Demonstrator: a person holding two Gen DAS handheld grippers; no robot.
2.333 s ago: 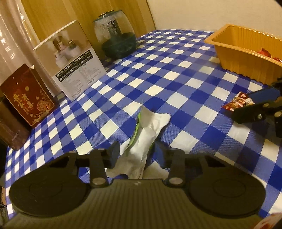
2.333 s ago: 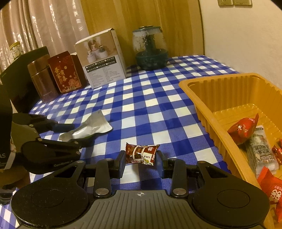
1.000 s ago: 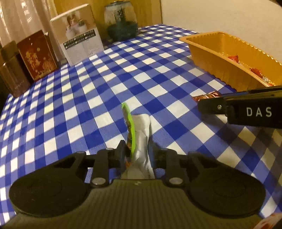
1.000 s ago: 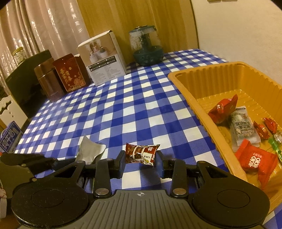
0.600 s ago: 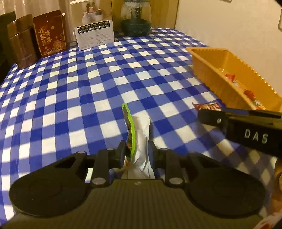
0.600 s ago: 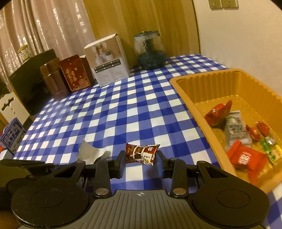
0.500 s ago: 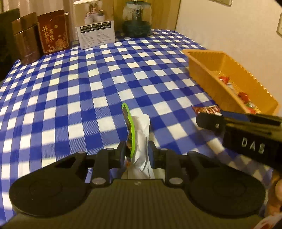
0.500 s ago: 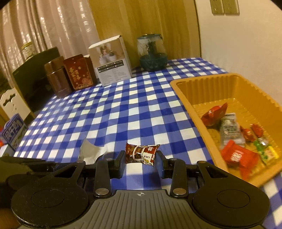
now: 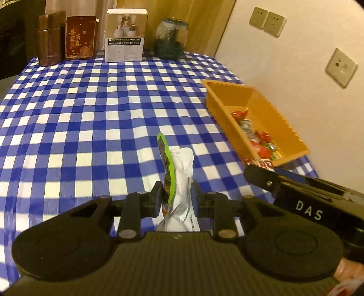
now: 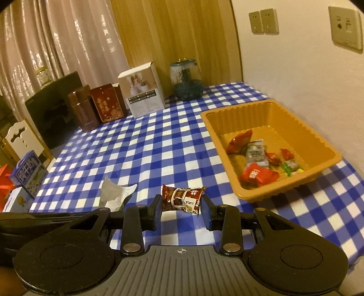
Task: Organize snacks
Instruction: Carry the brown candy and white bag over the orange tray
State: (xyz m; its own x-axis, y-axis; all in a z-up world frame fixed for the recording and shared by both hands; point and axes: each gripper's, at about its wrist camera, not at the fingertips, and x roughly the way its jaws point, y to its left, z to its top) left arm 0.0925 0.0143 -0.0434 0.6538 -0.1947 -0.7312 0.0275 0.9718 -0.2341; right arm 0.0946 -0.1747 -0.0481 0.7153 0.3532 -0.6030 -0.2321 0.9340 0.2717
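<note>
My left gripper [image 9: 177, 195] is shut on a silver snack pouch with a green edge [image 9: 179, 173], held up above the checked tablecloth. My right gripper [image 10: 182, 206] is shut on a brown wrapped candy [image 10: 183, 199], also lifted off the cloth. The orange tray [image 10: 327, 145] lies to the right with several wrapped snacks inside, red ones among them. In the left wrist view the tray [image 9: 227, 113] sits at the right and the right gripper [image 9: 261, 170] reaches in from the lower right, the candy [image 9: 259, 162] at its tip. The pouch [image 10: 116, 195] shows at the lower left of the right wrist view.
Along the table's far edge stand a brown tin [image 9: 49, 38], a red box [image 9: 79, 37], a white carton [image 9: 125, 36] and a glass jar [image 9: 170, 38]. A wall with sockets [image 10: 264, 21] runs close behind the tray. Boxes [image 10: 29, 175] sit off the table's left side.
Both grippers have risen with their snacks, so more of the table shows. The tray looks farther away and lower in both views. The left gripper rolled slightly. Both grips are unchanged.
</note>
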